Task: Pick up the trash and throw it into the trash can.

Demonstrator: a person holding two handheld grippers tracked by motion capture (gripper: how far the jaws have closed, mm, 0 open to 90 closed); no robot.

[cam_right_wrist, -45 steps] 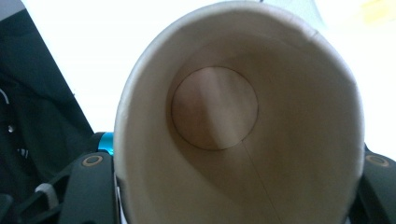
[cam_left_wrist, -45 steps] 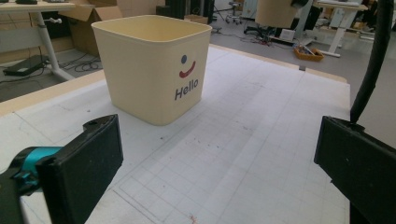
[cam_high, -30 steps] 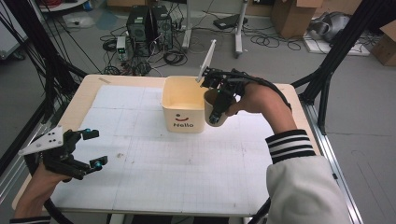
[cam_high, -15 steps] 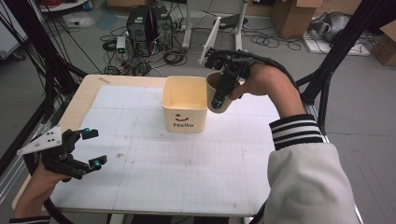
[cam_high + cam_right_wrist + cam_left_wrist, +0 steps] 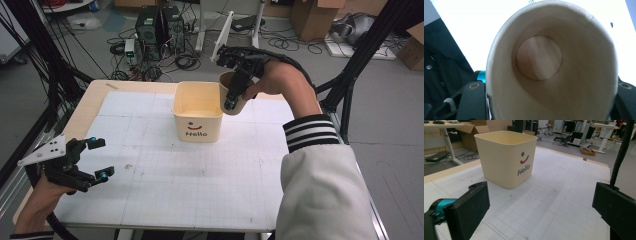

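- We hold a brown paper cup [image 5: 231, 95] in the right gripper [image 5: 233, 100], its jaws clamped on the cup's wall, one black jaw running down the outside facing the high view.
- The cup hangs in the air just beside the right rim of the cream "Hello" bin [image 5: 198, 111], above the table and clear of it; whether cup and bin touch we cannot tell from above.
- The right gripper view looks straight into the cup's mouth [image 5: 551, 65], down to its round bottom, and the cup is empty (nothing clings to the walls). We judge the grip is taken at the rim so that the cup can be tipped or carried without crushing it.
- The bin stands upright near the middle of the white gridded table [image 5: 150, 200], open top up; as far as the high view looks into it, nothing lies inside. Its place within easy reach of both hands suits it as the receptacle for this work, in our reading.
- The left gripper [image 5: 100, 159] rests low at the table's near left corner, jaws wide apart with nothing between them, well apart from the bin [image 5: 507, 157] (parked out of the way, we judge).
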